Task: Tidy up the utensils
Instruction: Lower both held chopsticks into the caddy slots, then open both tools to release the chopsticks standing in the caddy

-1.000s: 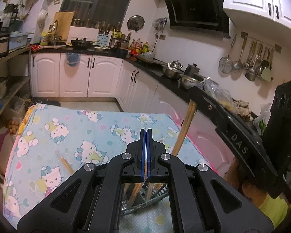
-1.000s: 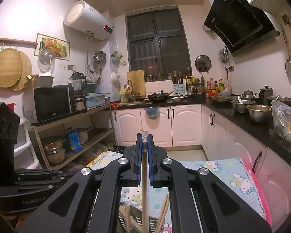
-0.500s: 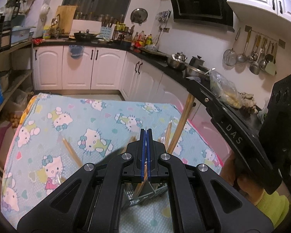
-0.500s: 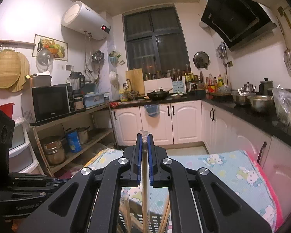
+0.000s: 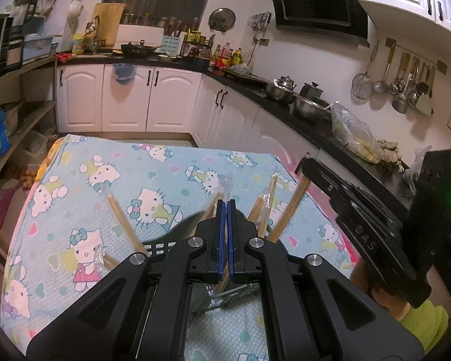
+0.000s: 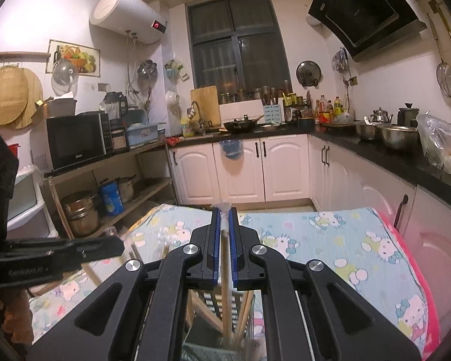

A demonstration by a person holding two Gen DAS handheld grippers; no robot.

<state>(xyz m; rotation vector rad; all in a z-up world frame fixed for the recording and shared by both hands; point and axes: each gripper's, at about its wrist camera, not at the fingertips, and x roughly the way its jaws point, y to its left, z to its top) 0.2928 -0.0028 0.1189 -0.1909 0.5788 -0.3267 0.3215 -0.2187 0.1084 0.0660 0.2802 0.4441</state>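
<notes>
My right gripper (image 6: 225,210) is shut on a wooden chopstick (image 6: 225,267) in a clear wrapper, held upright over a dark slotted utensil holder (image 6: 216,303) that holds several chopsticks. In the left wrist view my left gripper (image 5: 226,203) is shut with nothing visibly between its blue pads, just above the same holder (image 5: 162,243). Several wooden chopsticks (image 5: 267,204) lean out of it. The right gripper (image 5: 360,234) shows there at the right, with its chopstick (image 5: 291,207) reaching down into the holder.
The holder stands on a table with a light-blue cartoon-cat cloth (image 5: 105,180). White cabinets (image 6: 240,171) and a black counter with metal pots (image 5: 300,105) lie behind. A shelf with a microwave (image 6: 78,141) is at the left.
Both grippers have tilted down and come lower toward the holder. The right gripper's chopstick has gone down among the other chopsticks. More of the holder and its chopsticks now shows.
</notes>
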